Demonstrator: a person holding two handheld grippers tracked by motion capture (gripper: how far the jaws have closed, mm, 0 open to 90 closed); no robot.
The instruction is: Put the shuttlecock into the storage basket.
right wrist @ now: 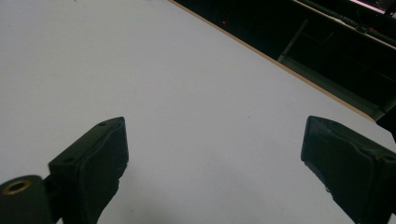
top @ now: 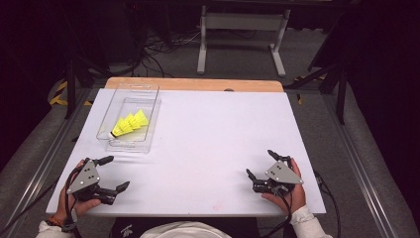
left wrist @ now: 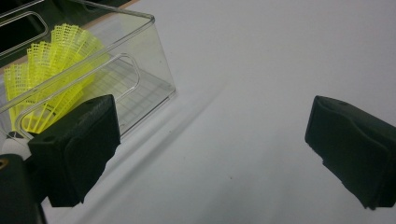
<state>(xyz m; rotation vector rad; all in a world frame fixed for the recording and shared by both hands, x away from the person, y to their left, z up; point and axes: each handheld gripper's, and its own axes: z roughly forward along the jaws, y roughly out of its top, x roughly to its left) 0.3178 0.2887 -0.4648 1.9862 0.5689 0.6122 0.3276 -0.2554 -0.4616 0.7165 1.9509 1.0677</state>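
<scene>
The left gripper (top: 113,173) rests on the table (top: 213,134), jaws wide and empty. Just ahead of it, yellow shuttlecocks (top: 130,123) lie in a clear bin (top: 151,130). The right gripper (top: 261,164) also gapes empty, well apart from the bin.

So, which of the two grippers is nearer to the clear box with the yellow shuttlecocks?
The left gripper. It rests just in front of the clear box holding the yellow shuttlecocks, while the right gripper sits far across the table, jaws open too.
</scene>
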